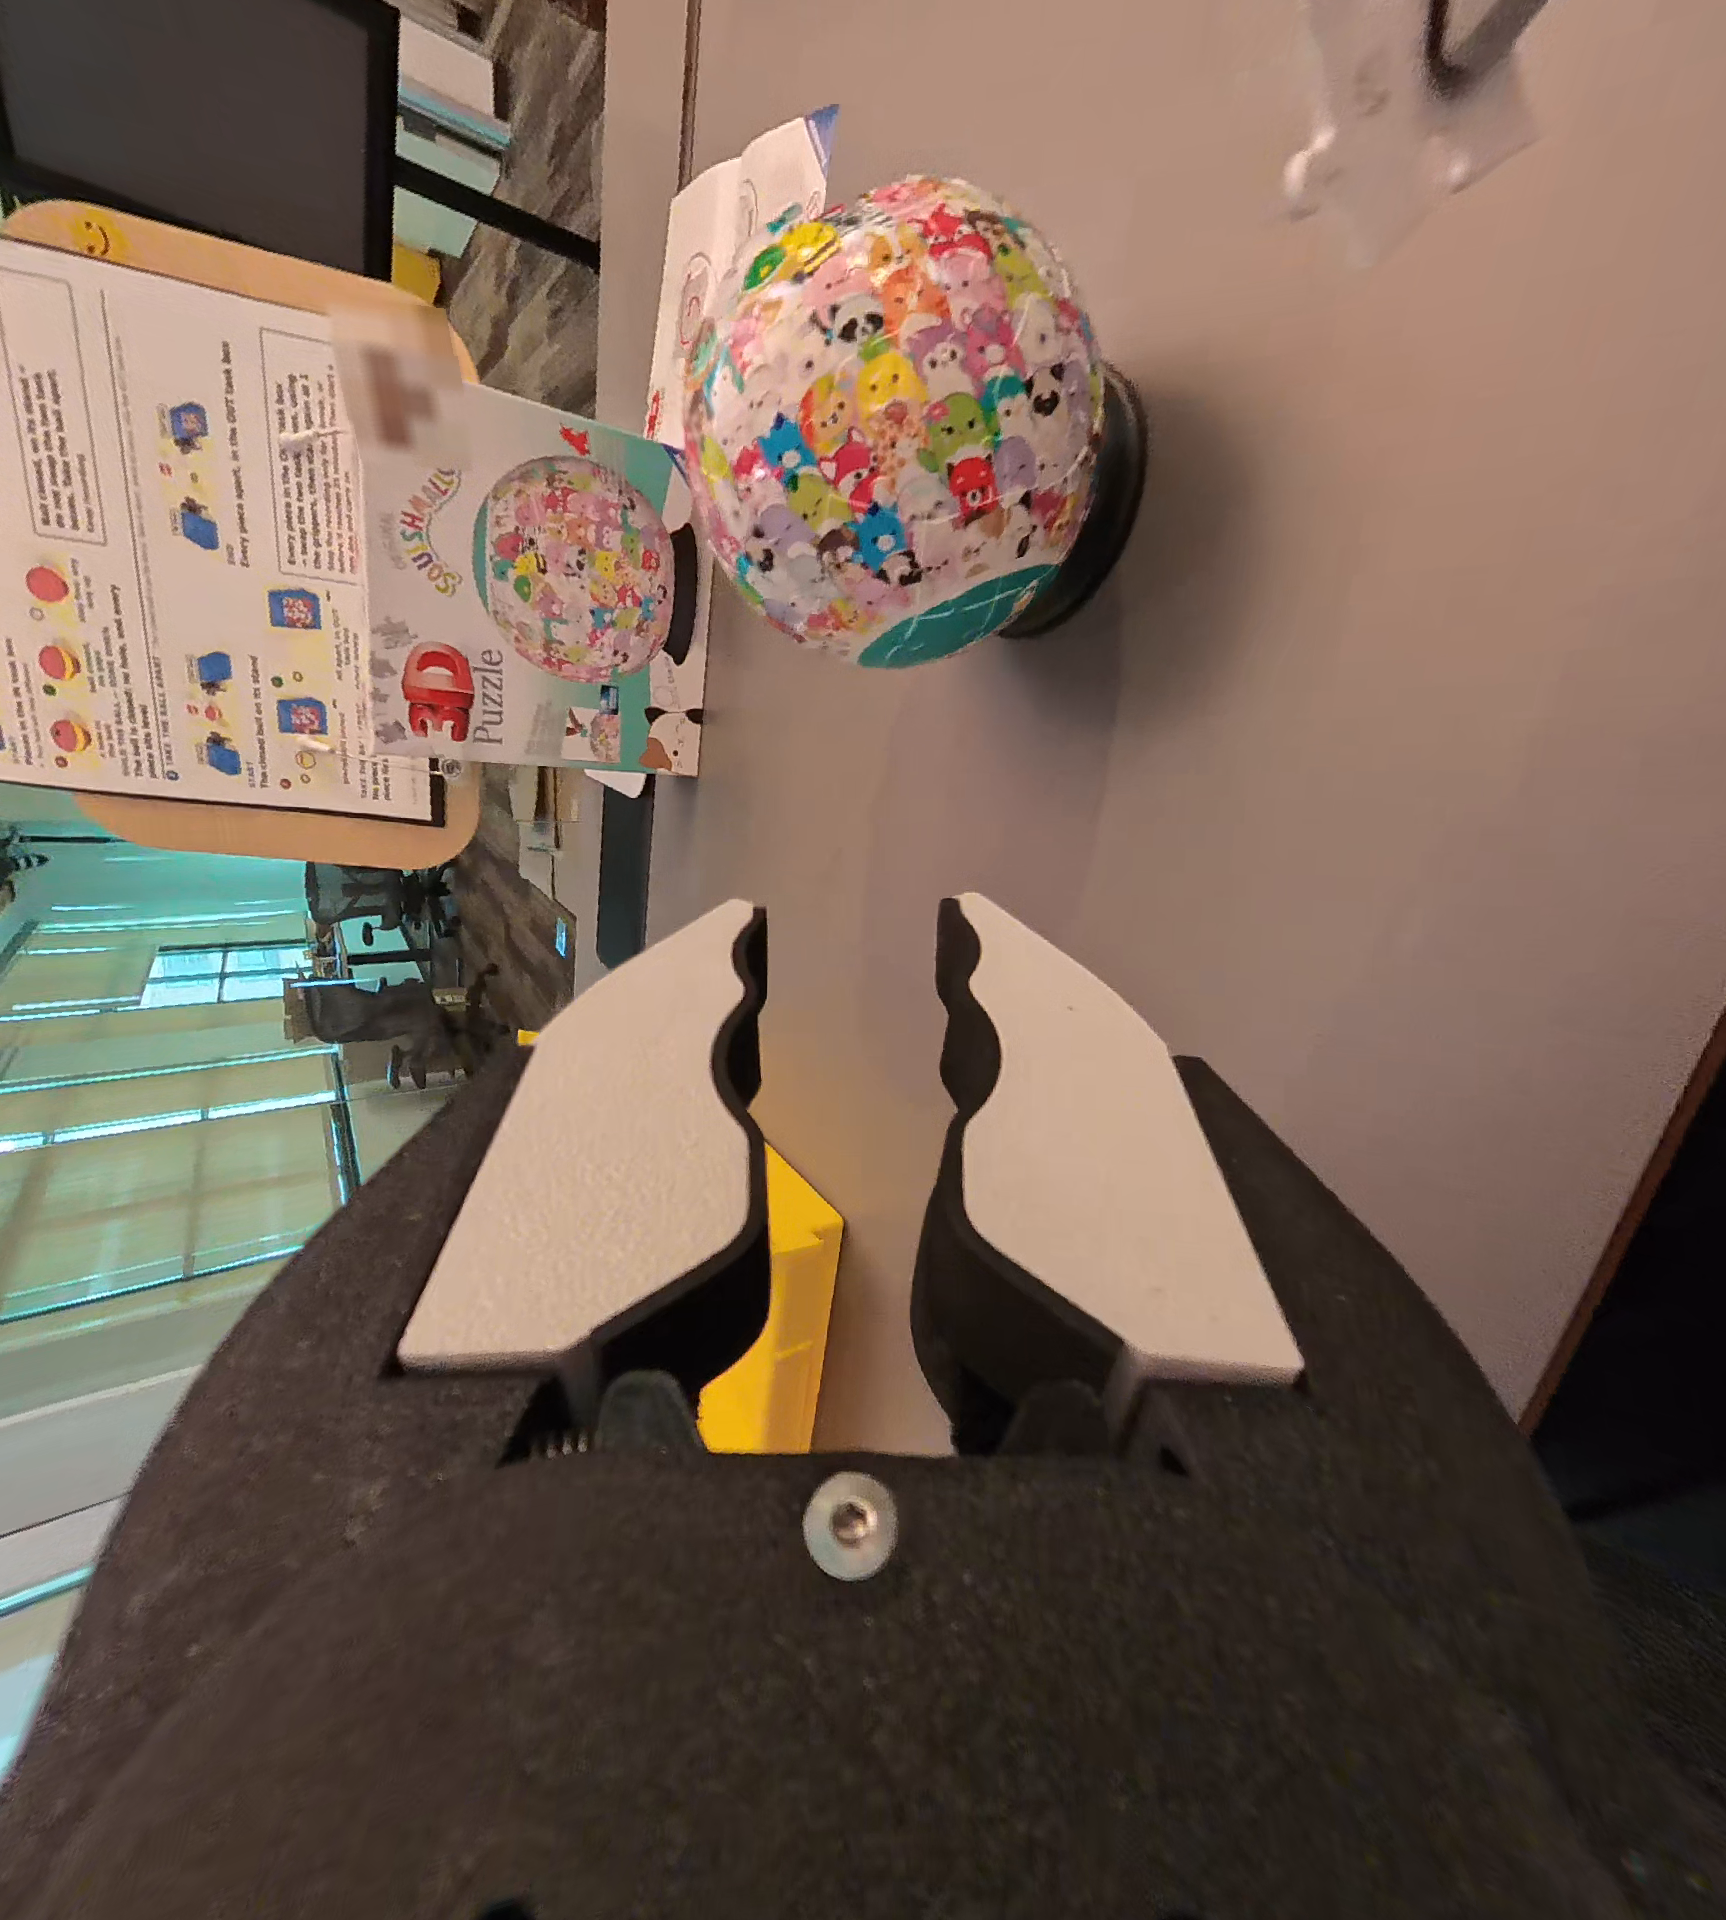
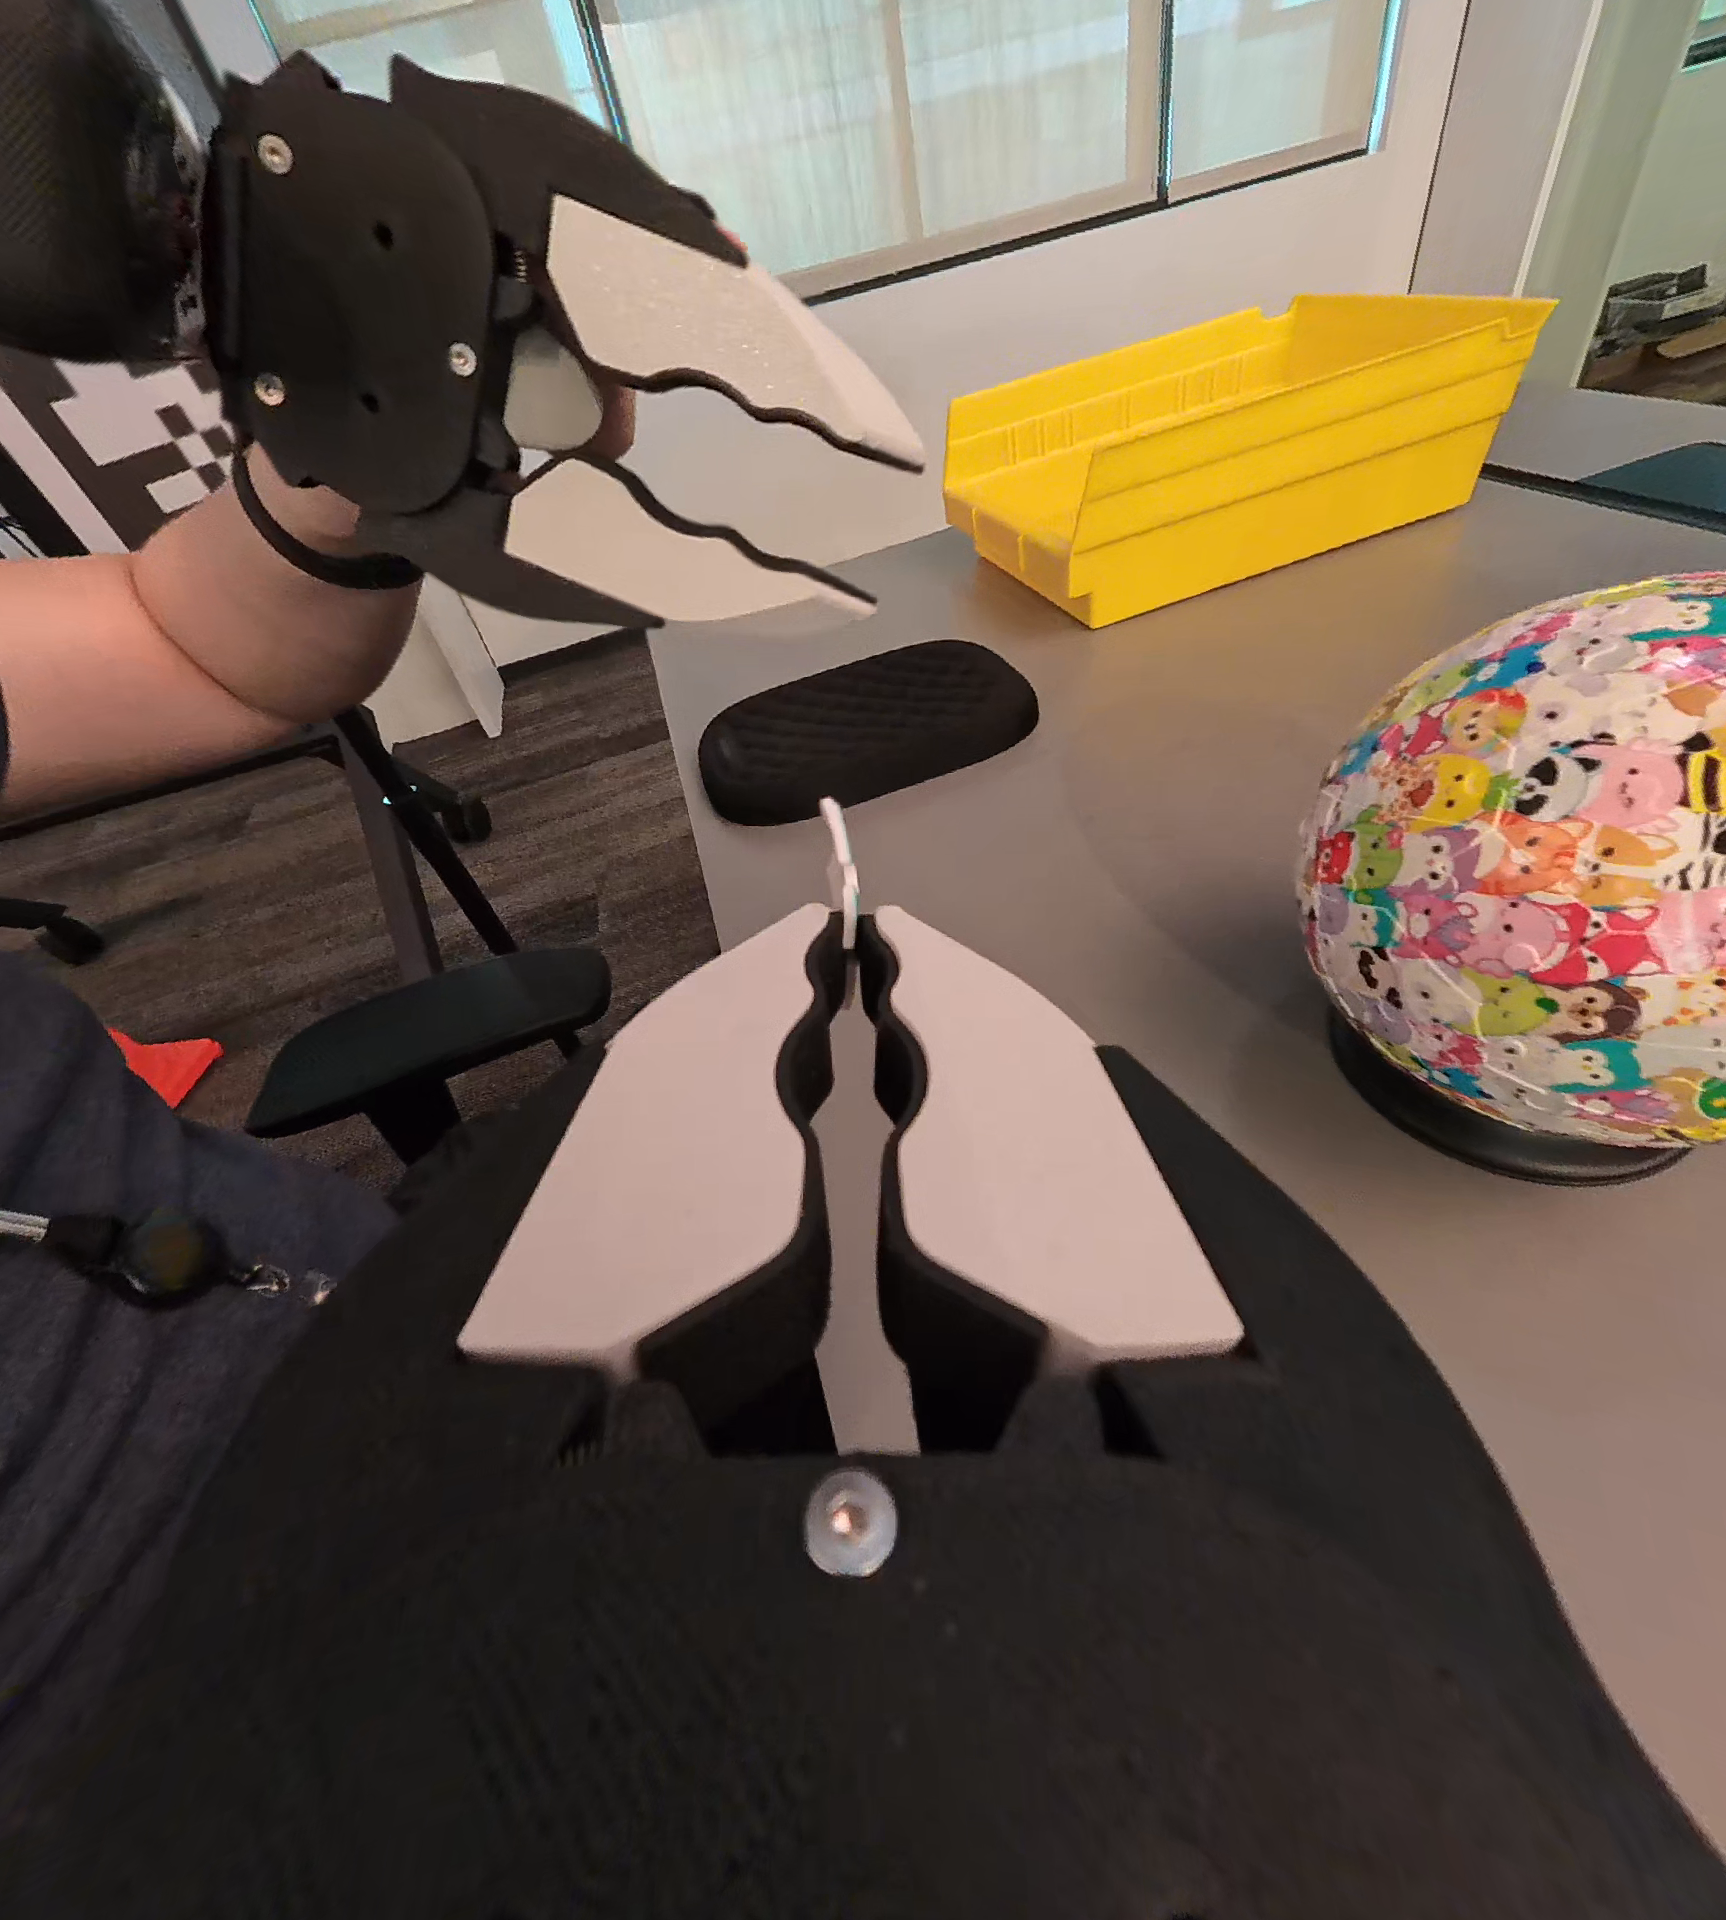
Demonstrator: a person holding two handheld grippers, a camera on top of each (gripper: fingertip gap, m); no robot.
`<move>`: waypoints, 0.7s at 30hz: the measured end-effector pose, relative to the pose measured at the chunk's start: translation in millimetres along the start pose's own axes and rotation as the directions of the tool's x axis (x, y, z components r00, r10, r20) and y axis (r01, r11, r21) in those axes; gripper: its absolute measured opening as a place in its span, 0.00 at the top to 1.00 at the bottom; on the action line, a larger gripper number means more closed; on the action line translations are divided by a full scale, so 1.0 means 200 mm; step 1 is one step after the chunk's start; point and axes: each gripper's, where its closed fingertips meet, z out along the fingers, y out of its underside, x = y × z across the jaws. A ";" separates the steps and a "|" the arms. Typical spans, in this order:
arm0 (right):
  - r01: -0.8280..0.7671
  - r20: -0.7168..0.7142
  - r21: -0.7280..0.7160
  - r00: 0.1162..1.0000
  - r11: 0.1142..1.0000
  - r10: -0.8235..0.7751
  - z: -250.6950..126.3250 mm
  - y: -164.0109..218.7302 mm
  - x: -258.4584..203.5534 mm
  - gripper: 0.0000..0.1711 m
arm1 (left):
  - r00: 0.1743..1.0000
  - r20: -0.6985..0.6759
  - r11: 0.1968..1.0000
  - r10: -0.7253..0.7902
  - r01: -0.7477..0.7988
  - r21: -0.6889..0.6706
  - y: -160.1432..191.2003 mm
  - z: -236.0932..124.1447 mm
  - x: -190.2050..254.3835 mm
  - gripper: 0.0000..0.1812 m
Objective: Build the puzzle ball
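The puzzle ball (image 1: 890, 416), covered in colourful cartoon animals, sits on a black ring stand (image 1: 1113, 488) on the grey table (image 1: 1254, 935). It shows at the right of the right wrist view (image 2: 1565, 883). My left gripper (image 1: 851, 914) is open and empty, held in the air short of the ball; it also shows in the right wrist view (image 2: 890, 530). My right gripper (image 2: 851, 920) is shut on a thin white puzzle piece (image 2: 841, 862), seen edge-on, left of the ball. The piece appears blurred in the left wrist view (image 1: 1399, 145).
A yellow bin (image 2: 1233, 447) stands at the far side of the table. A black wrist rest (image 2: 869, 727) lies near the table's left edge. The puzzle box (image 1: 547, 603), an instruction sheet (image 1: 111, 520) and a leaflet (image 1: 734, 229) stand beyond the ball. An office chair (image 2: 423, 1018) is beside the table. Tip to tip, the grippers are about 12 centimeters apart.
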 end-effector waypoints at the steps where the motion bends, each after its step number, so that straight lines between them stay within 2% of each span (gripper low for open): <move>1: -0.001 0.004 0.000 1.000 1.000 0.001 0.00 0.00 0.00 0.98 | 1.000 -0.003 1.000 -0.015 0.015 0.002 0.00 0.01 -0.01 0.83; 8: 0.017 0.018 -0.039 1.000 0.999 -0.017 0.02 -0.02 -0.02 0.98 | 0.983 -0.051 0.983 -0.176 0.178 0.034 0.00 0.07 -0.03 0.83; 13: 0.058 -0.016 -0.093 0.998 0.994 -0.060 0.02 -0.02 0.04 0.98 | 0.970 -0.080 0.971 -0.231 0.235 0.037 0.00 0.13 -0.04 0.83; 15: 0.059 -0.038 -0.113 0.997 0.992 -0.064 0.00 -0.03 0.09 0.98 | 0.947 -0.124 0.949 -0.296 0.306 0.075 -0.02 0.13 -0.04 0.83; 17: 0.054 -0.073 -0.137 0.995 0.989 -0.064 -0.05 -0.04 0.15 0.98 | 0.861 -0.277 0.862 -0.427 0.480 0.163 -0.09 0.11 -0.01 0.83; 18: 0.038 -0.084 -0.140 0.995 0.989 -0.050 -0.09 -0.06 0.17 0.98 | 0.776 -0.405 0.776 -0.484 0.594 0.211 -0.15 0.07 0.03 0.82; 21: -0.055 -0.049 -0.103 0.998 0.993 0.050 -0.16 -0.12 0.18 0.98 | 0.463 -0.732 0.434 -0.500 0.865 0.252 -0.36 -0.06 0.11 0.73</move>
